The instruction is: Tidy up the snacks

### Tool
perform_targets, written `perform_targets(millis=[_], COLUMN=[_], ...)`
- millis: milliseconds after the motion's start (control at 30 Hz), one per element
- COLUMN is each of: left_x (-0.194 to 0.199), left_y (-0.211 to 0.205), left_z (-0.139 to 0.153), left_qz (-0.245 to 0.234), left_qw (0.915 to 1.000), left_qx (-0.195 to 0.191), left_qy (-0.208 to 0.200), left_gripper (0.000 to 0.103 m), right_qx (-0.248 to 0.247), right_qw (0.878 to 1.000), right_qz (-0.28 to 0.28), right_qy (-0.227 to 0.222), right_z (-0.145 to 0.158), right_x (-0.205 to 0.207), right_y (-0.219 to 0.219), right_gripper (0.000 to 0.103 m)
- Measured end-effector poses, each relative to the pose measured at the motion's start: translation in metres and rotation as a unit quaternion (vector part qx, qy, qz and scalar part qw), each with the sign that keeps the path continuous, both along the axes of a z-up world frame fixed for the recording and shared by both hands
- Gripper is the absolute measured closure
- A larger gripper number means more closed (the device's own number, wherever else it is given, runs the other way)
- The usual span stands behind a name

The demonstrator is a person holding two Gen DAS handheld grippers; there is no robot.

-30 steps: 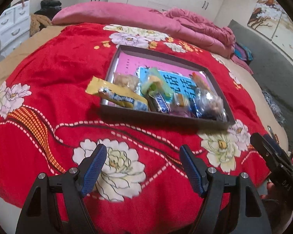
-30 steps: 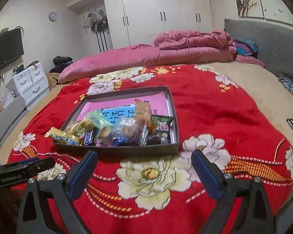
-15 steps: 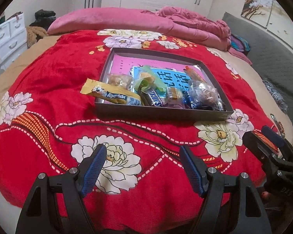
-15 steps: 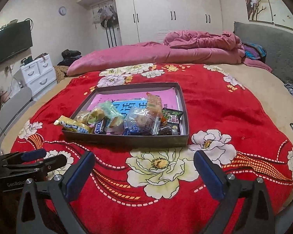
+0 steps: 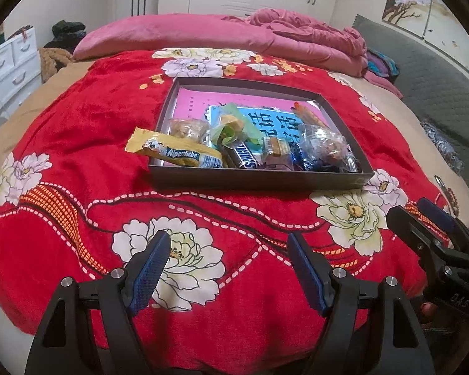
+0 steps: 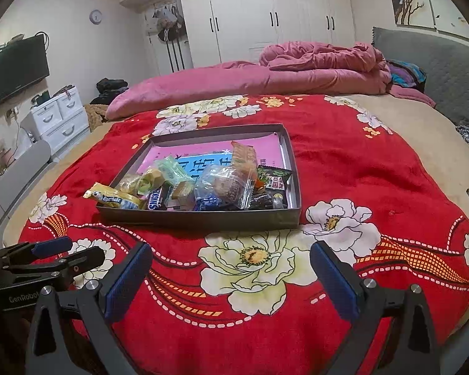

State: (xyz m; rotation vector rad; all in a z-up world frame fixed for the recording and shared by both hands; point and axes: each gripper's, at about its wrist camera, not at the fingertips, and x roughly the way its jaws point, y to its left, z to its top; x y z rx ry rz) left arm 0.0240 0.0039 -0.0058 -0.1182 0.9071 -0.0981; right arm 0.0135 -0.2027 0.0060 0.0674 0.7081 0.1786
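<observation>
A shallow dark tray (image 5: 259,181) (image 6: 203,217) lies on the red flowered blanket, holding several wrapped snacks heaped at its near end. A yellow Alpenliebe stick (image 5: 175,153) (image 6: 115,198) hangs over the tray's left rim. Beside it lie a Snickers bar (image 5: 244,157) (image 6: 158,200), a clear bag of sweets (image 5: 325,148) (image 6: 225,184) and a green packet (image 6: 275,178). My left gripper (image 5: 228,250) is open and empty, well short of the tray. My right gripper (image 6: 231,261) stands wide open and empty, also short of the tray.
A pink duvet (image 6: 265,78) is bunched at the bed's far side. White drawers (image 6: 62,118) stand left of the bed and a grey headboard (image 6: 437,62) on the right. Each gripper shows at the other view's lower corner (image 5: 434,243) (image 6: 47,256).
The left view has rolled level and the tray now sits squarer in it. The right gripper's jaws have spread a little wider. No snack has moved.
</observation>
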Motion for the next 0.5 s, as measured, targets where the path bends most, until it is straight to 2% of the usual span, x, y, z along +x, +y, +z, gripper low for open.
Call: perform_targets(millis=[500], left_x=[-0.0003], left_y=[-0.0039], left_z=[0.0017], left_qz=[-0.01], left_qw=[0.9999], left_qx=[0.008], left_qy=[-0.003], left_gripper=[0.025], right_qx=[-0.001], right_qw=[1.0], right_qz=[-0.002], right_qy=[-0.001], right_z=[0.0001], right_x=[-0.0001], right_y=[0.001], right_gripper=[0.001])
